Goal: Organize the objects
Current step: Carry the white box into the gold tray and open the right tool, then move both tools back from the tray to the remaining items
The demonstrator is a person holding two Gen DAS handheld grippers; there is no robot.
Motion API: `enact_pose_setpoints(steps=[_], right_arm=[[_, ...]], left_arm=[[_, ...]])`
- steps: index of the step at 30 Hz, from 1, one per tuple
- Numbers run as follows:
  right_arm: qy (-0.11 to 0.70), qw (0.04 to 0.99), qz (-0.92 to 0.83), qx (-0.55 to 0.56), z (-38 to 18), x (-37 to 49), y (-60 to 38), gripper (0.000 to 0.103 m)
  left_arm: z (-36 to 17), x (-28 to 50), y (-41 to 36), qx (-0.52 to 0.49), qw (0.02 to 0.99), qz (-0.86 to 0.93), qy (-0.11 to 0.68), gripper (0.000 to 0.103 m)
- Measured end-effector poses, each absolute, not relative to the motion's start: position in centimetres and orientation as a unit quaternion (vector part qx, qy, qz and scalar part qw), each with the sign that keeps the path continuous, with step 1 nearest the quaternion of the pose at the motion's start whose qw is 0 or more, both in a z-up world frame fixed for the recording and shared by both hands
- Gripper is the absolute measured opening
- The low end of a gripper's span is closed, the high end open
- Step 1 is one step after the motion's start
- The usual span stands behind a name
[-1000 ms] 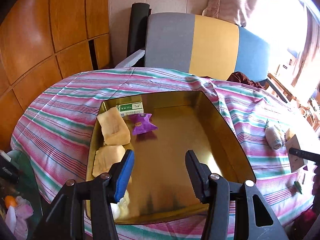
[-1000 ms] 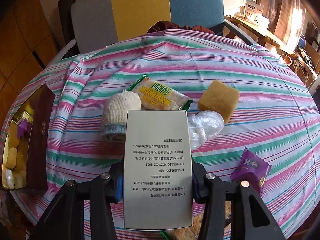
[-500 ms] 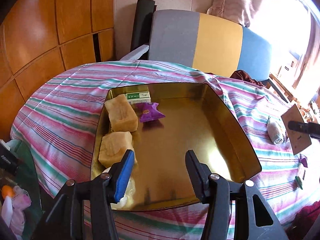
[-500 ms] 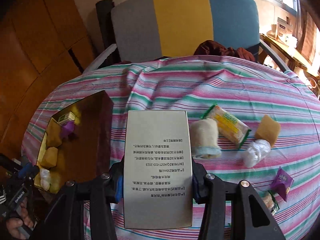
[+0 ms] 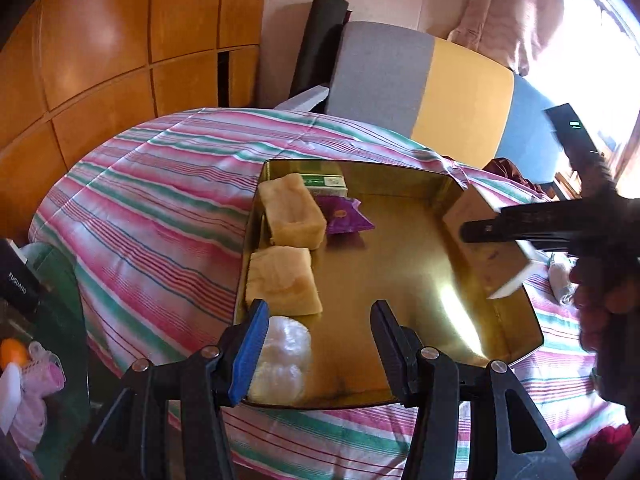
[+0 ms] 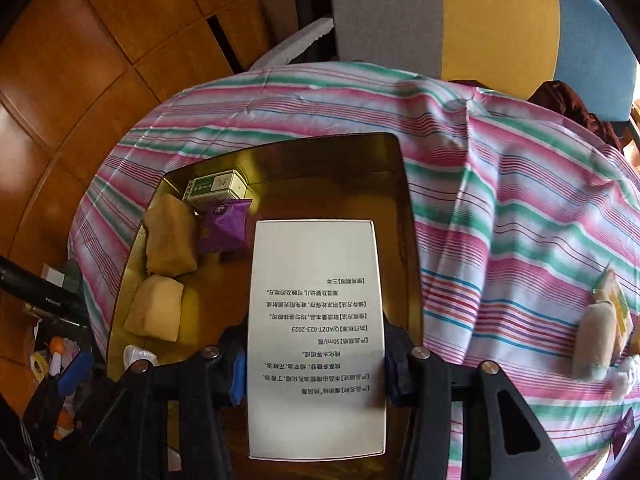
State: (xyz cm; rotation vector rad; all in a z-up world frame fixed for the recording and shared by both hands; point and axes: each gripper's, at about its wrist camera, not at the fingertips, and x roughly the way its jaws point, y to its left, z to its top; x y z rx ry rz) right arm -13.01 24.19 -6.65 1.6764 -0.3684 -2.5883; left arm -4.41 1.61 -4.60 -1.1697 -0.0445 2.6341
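A gold tin (image 5: 400, 264) lies on the striped tablecloth (image 5: 160, 208). Along its left side it holds two tan sponges (image 5: 290, 216) (image 5: 284, 284), a green box (image 5: 326, 182), a purple packet (image 5: 344, 220) and a white plastic bundle (image 5: 284, 356). My left gripper (image 5: 320, 312) hovers open over the tin's near edge with nothing between its fingers. My right gripper (image 6: 316, 360) is shut on a white printed box (image 6: 316, 320), held above the tin (image 6: 400, 184). In the left wrist view that box (image 5: 476, 240) tilts over the tin's right wall.
On the cloth right of the tin lie a rolled cloth (image 6: 592, 340), a yellow snack packet (image 6: 618, 300) and a purple packet (image 6: 624, 428). A grey, yellow and blue chair (image 5: 420, 80) stands behind the table. Cluttered items (image 5: 24, 360) sit off the table's left edge.
My right gripper has carried the white box leftward from the loose items to above the tin. My left gripper has shifted slightly, with the tin now more centred in its view.
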Motion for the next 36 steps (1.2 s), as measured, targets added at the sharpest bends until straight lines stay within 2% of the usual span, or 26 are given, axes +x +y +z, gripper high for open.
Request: enact_pose_setpoints(steps=[6, 9, 13, 25, 29, 36], right_arm=[[-0.139, -0.004, -0.827, 0.544, -8.0, -18.2, 23.1, 0.052], [-0.171, 0.009, -0.835, 0.523, -7.4, -19.5, 23.1, 0.064], [-0.161, 0.021, -0.847, 0.506, -6.2, -19.4, 22.8, 0.07], [-0.107, 0.013, -0.878, 0.467, -4.6, -8.2, 25.0, 0.07], [-0.092, -0.007, -0.886, 0.455, -4.1, -3.8, 26.8, 0.073], [-0.121, -0.069, -0.88, 0.453, -4.5, 3.2, 32.3, 0.075]], left_arm=[[-5.4, -4.9, 0.3, -0.41, 0.121, 0.904, -0.025, 0.054], [-5.6, -5.3, -0.1, -0.413, 0.117, 0.903, -0.029, 0.054], [-6.0, -5.7, -0.3, -0.419, 0.113, 0.9, -0.035, 0.054], [-5.2, -4.8, 0.8, -0.409, 0.122, 0.904, -0.022, 0.057], [-4.7, -4.2, 1.5, -0.401, 0.126, 0.907, -0.012, 0.06], [-4.0, -3.2, 2.9, -0.392, 0.14, 0.909, 0.008, 0.062]])
